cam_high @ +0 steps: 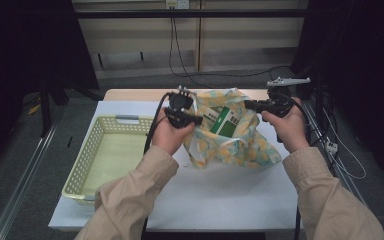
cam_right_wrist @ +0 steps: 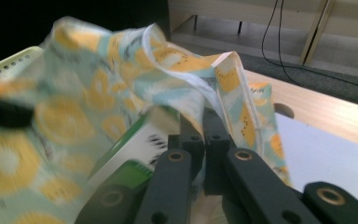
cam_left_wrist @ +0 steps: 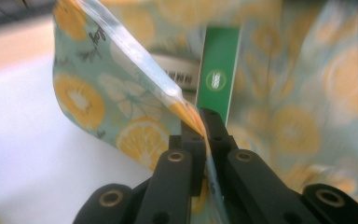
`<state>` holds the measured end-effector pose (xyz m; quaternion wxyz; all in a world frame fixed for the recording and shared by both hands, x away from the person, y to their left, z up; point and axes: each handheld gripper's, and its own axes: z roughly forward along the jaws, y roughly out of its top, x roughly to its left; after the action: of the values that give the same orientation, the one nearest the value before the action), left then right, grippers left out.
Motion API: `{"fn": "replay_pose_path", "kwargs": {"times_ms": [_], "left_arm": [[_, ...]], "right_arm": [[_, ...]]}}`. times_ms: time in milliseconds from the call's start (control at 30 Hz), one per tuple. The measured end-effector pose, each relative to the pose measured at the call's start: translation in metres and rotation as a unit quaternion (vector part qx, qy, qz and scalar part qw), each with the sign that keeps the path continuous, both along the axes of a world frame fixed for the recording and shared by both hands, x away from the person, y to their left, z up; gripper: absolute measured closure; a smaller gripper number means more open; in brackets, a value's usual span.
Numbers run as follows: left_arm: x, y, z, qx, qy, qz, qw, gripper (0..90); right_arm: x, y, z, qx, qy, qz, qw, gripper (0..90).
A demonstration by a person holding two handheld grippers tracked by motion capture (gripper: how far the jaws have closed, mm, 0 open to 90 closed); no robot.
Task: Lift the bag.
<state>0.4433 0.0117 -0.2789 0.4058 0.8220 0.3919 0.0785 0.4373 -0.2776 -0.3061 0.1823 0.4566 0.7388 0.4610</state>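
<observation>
Orange-slice fabric is filling the middle of the table as the patterned bag (cam_high: pixel 230 135) is being held up off the white sheet (cam_high: pixel 220 195) between both hands. The left gripper (cam_high: pixel 196 120) is pinching the bag's left rim, jaws clamped tight on the cloth edge, fabric folding right between the pads in the left gripper view (cam_left_wrist: pixel 204 122). The right gripper (cam_high: pixel 248 104) is gripping the opposite rim, its jaws pressed together on the hem (cam_right_wrist: pixel 200 122) (nothing but cloth between them). Inside the open mouth a green-and-white box (cam_high: pixel 223 121) is sitting tilted. Just to the left, the pale yellow basket (cam_high: pixel 92 150) is resting on the sheet, close beside the bag.
</observation>
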Motion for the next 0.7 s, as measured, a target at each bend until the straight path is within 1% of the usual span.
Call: {"fn": "replay_pose_path", "kwargs": {"times_ms": [33, 67, 133, 167, 200, 233, 267, 300, 367, 433, 467, 533, 567, 633, 667, 700], "left_arm": [[0.004, -0.001, 0.008, -0.010, -0.003, 0.000, 0.9999, 90.0], [0.009, -0.002, 0.022, -0.009, -0.013, 0.000, 0.9999, 90.0], [0.017, -0.006, 0.042, -0.021, -0.029, 0.004, 0.9993, 90.0], [0.021, -0.007, 0.052, -0.015, -0.036, -0.002, 0.9992, 90.0], [0.024, -0.010, 0.060, -0.020, -0.041, -0.001, 0.9989, 90.0], [0.027, -0.012, 0.068, -0.022, -0.044, -0.003, 0.9988, 90.0], [0.029, -0.014, 0.073, -0.028, -0.047, -0.004, 0.9985, 90.0], [0.031, -0.016, 0.078, -0.025, -0.053, -0.005, 0.9983, 90.0], [0.033, -0.020, 0.081, -0.027, -0.055, -0.011, 0.9981, 90.0], [0.034, -0.023, 0.080, -0.029, -0.056, -0.015, 0.9979, 90.0], [0.035, -0.024, 0.079, -0.032, -0.054, -0.017, 0.9979, 90.0], [0.036, -0.025, 0.075, -0.027, -0.053, -0.019, 0.9981, 90.0], [0.036, -0.024, 0.073, -0.028, -0.052, -0.018, 0.9981, 89.8], [0.037, -0.023, 0.068, -0.031, -0.046, -0.021, 0.9982, 87.4], [0.037, -0.022, 0.065, -0.034, -0.042, -0.014, 0.9984, 78.9], [0.037, -0.021, 0.061, -0.034, -0.037, -0.010, 0.9987, 64.7]], "right_arm": [[0.002, -0.002, 0.003, 0.002, -0.002, -0.002, 1.0000, 89.9], [0.003, -0.004, 0.006, 0.001, -0.003, -0.004, 1.0000, 89.9], [0.006, -0.009, 0.015, 0.004, -0.011, -0.010, 0.9999, 89.8], [0.007, -0.012, 0.020, 0.005, -0.015, -0.013, 0.9998, 89.8], [0.008, -0.014, 0.024, 0.004, -0.018, -0.015, 0.9997, 89.8], [0.009, -0.016, 0.029, 0.006, -0.022, -0.018, 0.9996, 89.8], [0.010, -0.019, 0.033, 0.009, -0.026, -0.021, 0.9994, 89.8], [0.011, -0.021, 0.037, 0.011, -0.029, -0.022, 0.9993, 89.8], [0.012, -0.024, 0.041, 0.017, -0.033, -0.023, 0.9990, 89.8], [0.013, -0.026, 0.042, 0.019, -0.032, -0.023, 0.9991, 89.8], [0.013, -0.027, 0.041, 0.021, -0.031, -0.021, 0.9991, 89.8], [0.013, -0.027, 0.039, 0.021, -0.030, -0.019, 0.9991, 89.8], [0.013, -0.026, 0.037, 0.023, -0.028, -0.017, 0.9992, 89.7], [0.013, -0.024, 0.033, 0.031, -0.017, -0.013, 0.9993, 87.0], [0.012, -0.024, 0.031, 0.032, -0.015, -0.013, 0.9993, 82.9], [0.011, -0.022, 0.029, 0.035, -0.016, -0.012, 0.9992, 76.0]]}}
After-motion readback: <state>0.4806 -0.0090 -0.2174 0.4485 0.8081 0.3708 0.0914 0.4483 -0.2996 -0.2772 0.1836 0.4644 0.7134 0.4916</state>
